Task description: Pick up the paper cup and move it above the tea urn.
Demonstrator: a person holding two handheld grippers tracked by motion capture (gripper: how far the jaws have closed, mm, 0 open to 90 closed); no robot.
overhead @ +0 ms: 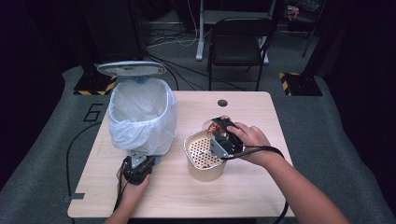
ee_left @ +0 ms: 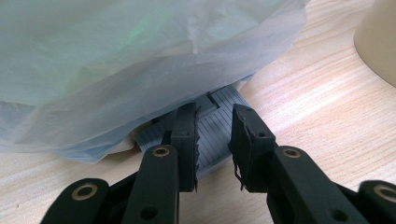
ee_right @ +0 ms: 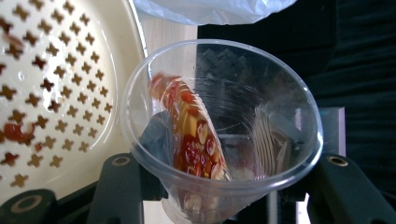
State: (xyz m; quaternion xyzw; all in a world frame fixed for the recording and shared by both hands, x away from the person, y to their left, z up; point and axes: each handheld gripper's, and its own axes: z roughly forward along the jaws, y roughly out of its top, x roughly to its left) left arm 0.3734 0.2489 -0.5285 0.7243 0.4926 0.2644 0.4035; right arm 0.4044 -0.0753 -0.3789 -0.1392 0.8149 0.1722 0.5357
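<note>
My right gripper (ee_right: 224,196) clamps a clear plastic cup (ee_right: 222,121), tipped over the cream perforated strainer (overhead: 201,151) mid-bench; red-and-yellow wrapper (ee_right: 194,135) stuck inside. My left gripper (ee_left: 215,140) is closed down on the grey ribbed pedal (ee_left: 212,135) of the bag-lined bin (overhead: 142,114), lid up.

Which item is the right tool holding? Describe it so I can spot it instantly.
Start at the wooden table and find the cream perforated strainer near its middle. At its far rim the right tool grips a clear plastic cup: the one see-through thing there, with a red-speckled wrapper inside.
</note>
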